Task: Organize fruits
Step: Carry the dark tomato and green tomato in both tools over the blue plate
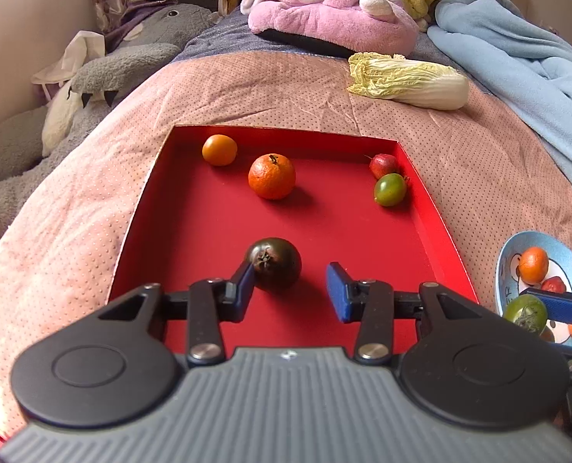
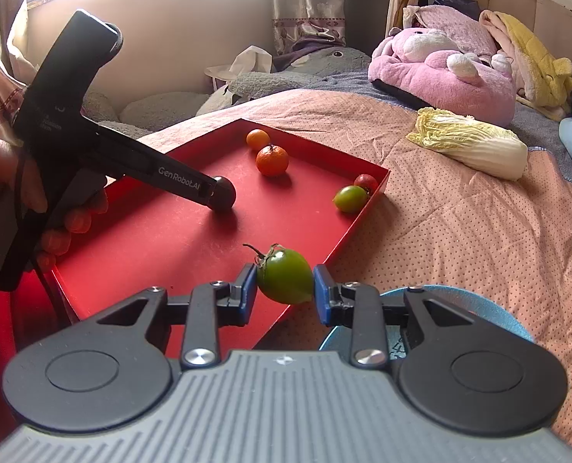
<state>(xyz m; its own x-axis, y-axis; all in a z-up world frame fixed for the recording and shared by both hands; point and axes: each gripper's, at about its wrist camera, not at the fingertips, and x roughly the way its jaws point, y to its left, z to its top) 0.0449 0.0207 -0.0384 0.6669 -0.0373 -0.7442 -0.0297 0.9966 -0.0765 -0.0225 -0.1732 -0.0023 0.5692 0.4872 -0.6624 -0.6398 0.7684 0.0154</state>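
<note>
A red tray (image 1: pixel 432 208) lies on the bed. In it are a dark tomato (image 1: pixel 276 266), a tangerine (image 1: pixel 272 176), a small orange fruit (image 1: pixel 219 149), a green-red tomato (image 1: pixel 390 190) and a red strawberry (image 1: pixel 383 165). My left gripper (image 1: pixel 291 289) is open around the dark tomato, its left fingertip touching it. My right gripper (image 2: pixel 285 287) is shut on a green tomato (image 2: pixel 286 279), held over the blue plate (image 2: pixel 494 308). In the left wrist view the plate (image 1: pixel 513 247) holds a tangerine and a strawberry.
A napa cabbage (image 1: pixel 409 81) lies on the pink quilt beyond the tray. A pink plush (image 1: pixel 332 11), a grey plush (image 1: pixel 131 58) and a blue blanket (image 1: pixel 517 58) sit at the bed's far end and sides.
</note>
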